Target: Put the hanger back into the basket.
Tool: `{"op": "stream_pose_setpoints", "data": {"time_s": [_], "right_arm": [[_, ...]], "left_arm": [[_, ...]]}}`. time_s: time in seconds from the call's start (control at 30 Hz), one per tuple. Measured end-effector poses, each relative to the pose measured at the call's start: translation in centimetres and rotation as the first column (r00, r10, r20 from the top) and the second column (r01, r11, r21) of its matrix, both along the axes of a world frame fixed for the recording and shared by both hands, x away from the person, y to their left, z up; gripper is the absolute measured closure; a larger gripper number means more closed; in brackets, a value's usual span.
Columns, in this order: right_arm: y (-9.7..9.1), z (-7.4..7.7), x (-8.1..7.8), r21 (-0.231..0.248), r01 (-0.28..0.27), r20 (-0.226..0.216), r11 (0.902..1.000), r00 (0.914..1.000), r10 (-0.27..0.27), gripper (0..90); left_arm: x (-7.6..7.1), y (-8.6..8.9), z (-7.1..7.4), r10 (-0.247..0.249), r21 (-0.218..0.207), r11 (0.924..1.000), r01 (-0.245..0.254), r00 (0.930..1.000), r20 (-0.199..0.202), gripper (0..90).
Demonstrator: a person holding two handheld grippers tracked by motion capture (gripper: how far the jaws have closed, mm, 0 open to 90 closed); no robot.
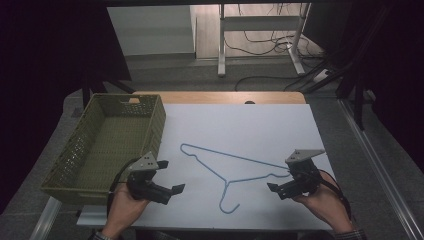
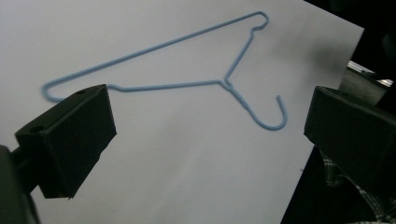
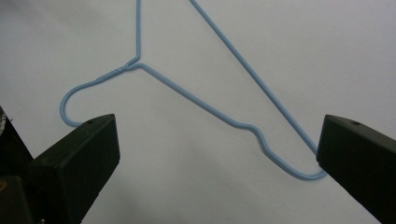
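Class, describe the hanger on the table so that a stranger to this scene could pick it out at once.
Start at the white table top. To the right of the green basket, between the left gripper and the right gripper, lies the hanger. It is the one thin, light blue wire thing, flat, with its hook toward the person.

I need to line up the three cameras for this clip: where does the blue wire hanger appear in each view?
High view: the blue wire hanger lies flat mid-table on the white sheet, between the left gripper and the right gripper.
Left gripper view: upper centre, past both open jaws.
Right gripper view: upper middle, its shoulder bend beside the right-hand jaw.
Shared landmark: the hanger's hook.
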State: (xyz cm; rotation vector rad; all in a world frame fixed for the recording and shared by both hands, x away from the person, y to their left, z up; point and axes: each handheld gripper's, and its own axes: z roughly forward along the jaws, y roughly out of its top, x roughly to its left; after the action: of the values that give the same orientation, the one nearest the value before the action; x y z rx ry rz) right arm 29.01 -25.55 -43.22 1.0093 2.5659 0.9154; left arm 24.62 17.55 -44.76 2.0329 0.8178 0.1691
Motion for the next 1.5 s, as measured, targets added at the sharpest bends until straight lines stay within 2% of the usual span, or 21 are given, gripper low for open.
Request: {"op": "stream_pose_setpoints", "data": {"time_s": [0.03,0.17,0.4,0.53,0.6,0.67,0.7,0.8,0.97,1.1,1.13,1.17,1.2,1.23,1.27,1.33,1.37,1.4,1.43,1.47,1.5], "right_arm": [[0.3,-0.2,0.3,-0.014,-0.01,-0.02,0.9998,0.9997,0.01,0.0],[1.0,-0.4,0.9,-0.039,-0.029,-0.03,0.9988,0.9992,0.028,0.4],[2.1,-0.4,1.6,-0.057,-0.066,-0.019,0.9961,0.9977,0.065,4.4],[2.8,-0.5,2.3,-0.09,-0.089,-0.022,0.9919,0.996,0.087,7.1],[3.6,-0.8,2.9,-0.119,-0.114,-0.036,0.9863,0.9932,0.111,10.2],[3.9,-0.8,3.0,-0.127,-0.129,-0.039,0.9835,0.9914,0.125,11.8],[4.6,-1.0,3.3,-0.151,-0.157,-0.043,0.976,0.9875,0.152,15.8],[5.5,-1.2,3.7,-0.166,-0.191,-0.056,0.9675,0.9813,0.184,21.4],[6.9,-2.1,4.5,-0.2,-0.25,-0.076,0.9476,0.9681,0.239,30.1],[8.0,-2.9,5.1,-0.211,-0.303,-0.105,0.9293,0.9522,0.287,38.8],[8.0,-2.9,5.1,-0.211,-0.303,-0.105,0.9293,0.9522,0.287,38.8],[8.5,-3.5,5.4,-0.221,-0.343,-0.128,0.9131,0.9383,0.321,42.6],[8.5,-3.5,5.4,-0.221,-0.343,-0.128,0.9131,0.9383,0.321,42.6],[8.7,-3.7,5.5,-0.23,-0.351,-0.132,0.9079,0.9355,0.328,44.3],[9.3,-4.2,5.8,-0.24,-0.378,-0.154,0.8941,0.9242,0.35,48.5],[9.6,-4.7,6.2,-0.25,-0.395,-0.159,0.884,0.9173,0.365,51.6],[9.7,-4.9,6.4,-0.252,-0.41,-0.169,0.8764,0.9105,0.377,53.8],[9.7,-4.9,6.4,-0.252,-0.41,-0.169,0.8764,0.9105,0.377,53.8],[10.0,-5.4,6.6,-0.259,-0.43,-0.183,0.8649,0.901,0.393,57.7],[10.0,-5.4,6.6,-0.259,-0.43,-0.183,0.8649,0.901,0.393,57.7],[10.1,-5.5,6.7,-0.263,-0.438,-0.185,0.8598,0.8975,0.401,58.8]], "left_arm": [[0.2,-0.4,-0.1,-0.005,-0.002,1.0,0.005,1.0,-0.005,2.2],[1.0,-2.1,-0.6,-0.03,0.012,0.9995,0.031,0.9995,-0.012,2.2],[2.2,-3.7,-1.4,-0.051,0.021,0.9985,0.051,0.9984,-0.024,1.1],[3.3,-4.2,-1.9,-0.056,0.006,0.9984,0.056,0.9978,-0.036,0.8],[3.9,-4.5,-2.3,-0.057,0.006,0.9983,0.058,0.9974,-0.044,0.9],[4.5,-5.0,-2.7,-0.058,0.026,0.9979,0.059,0.9976,-0.037,0.9],[5.0,-5.5,-3.0,-0.066,0.034,0.9971,0.067,0.9972,-0.034,0.9],[5.4,-6.2,-3.5,-0.081,0.057,0.995,0.083,0.9962,-0.033,0.9],[5.3,-6.2,-4.0,-0.089,0.091,0.9915,0.092,0.9953,-0.039,0.9],[5.4,-6.1,-4.3,-0.087,0.09,0.9918,0.091,0.9951,-0.048,1.2],[5.4,-6.1,-4.3,-0.087,0.09,0.9918,0.091,0.9951,-0.048,1.3],[5.4,-6.1,-4.4,-0.084,0.097,0.9914,0.088,0.9953,-0.05,1.4],[5.4,-6.1,-4.4,-0.084,0.103,0.9907,0.089,0.9952,-0.05,1.4],[5.4,-6.1,-4.6,-0.084,0.107,0.9902,0.09,0.9951,-0.052,1.5],[5.5,-6.1,-4.7,-0.084,0.107,0.9902,0.09,0.9947,-0.059,1.5],[5.5,-6.1,-4.9,-0.086,0.111,0.9895,0.093,0.9942,-0.066,1.6],[5.6,-6.1,-5.0,-0.085,0.112,0.9894,0.092,0.994,-0.069,1.6],[5.6,-6.1,-5.0,-0.085,0.112,0.9894,0.092,0.994,-0.069,1.6],[5.6,-6.1,-5.1,-0.086,0.118,0.9886,0.094,0.9938,-0.071,1.7],[5.6,-6.1,-5.1,-0.086,0.118,0.9886,0.094,0.9938,-0.071,1.7],[5.6,-6.1,-5.1,-0.089,0.125,0.9874,0.097,0.9934,-0.073,1.7]]}}
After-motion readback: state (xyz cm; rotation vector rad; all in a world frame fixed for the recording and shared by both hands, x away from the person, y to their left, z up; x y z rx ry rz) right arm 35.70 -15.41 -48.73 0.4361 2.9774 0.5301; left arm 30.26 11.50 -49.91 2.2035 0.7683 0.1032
